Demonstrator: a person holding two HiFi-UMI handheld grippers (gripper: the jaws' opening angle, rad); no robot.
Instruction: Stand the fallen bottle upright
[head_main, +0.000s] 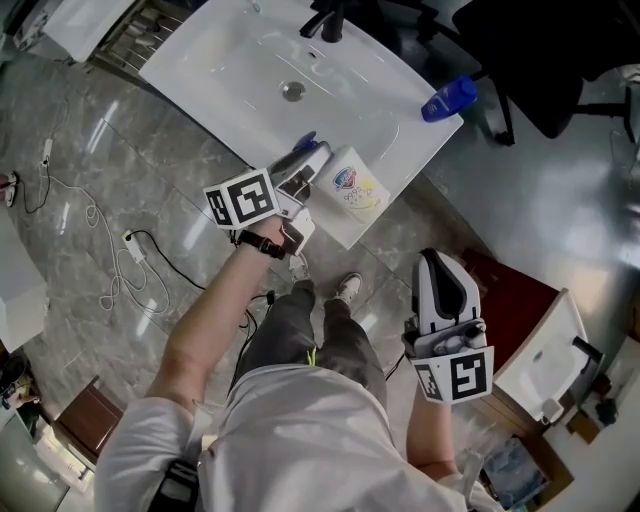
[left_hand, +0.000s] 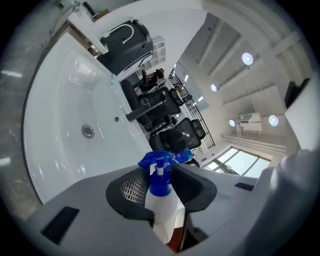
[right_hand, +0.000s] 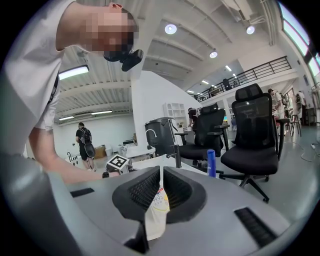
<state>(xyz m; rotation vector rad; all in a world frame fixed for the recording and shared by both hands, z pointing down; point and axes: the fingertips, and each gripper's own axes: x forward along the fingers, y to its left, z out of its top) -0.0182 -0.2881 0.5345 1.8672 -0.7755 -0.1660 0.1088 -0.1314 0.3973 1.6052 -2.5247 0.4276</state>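
While at sink (head_main: 225, 55), left hand-held gripper (left_hand: 160, 170) tight on bottle (left_hand: 163, 206); right hand-held gripper (right_hand: 161, 171) closed.

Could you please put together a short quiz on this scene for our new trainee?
1. True or false: the left gripper is closed on the spray bottle.
2. Where is the blue bottle? A) in the right gripper; B) on the sink rim, at its right corner in the head view; C) on the floor.
3. Fill in: the spray bottle's trigger head is coloured ____.

Key: 1 true; 2 B; 3 blue.
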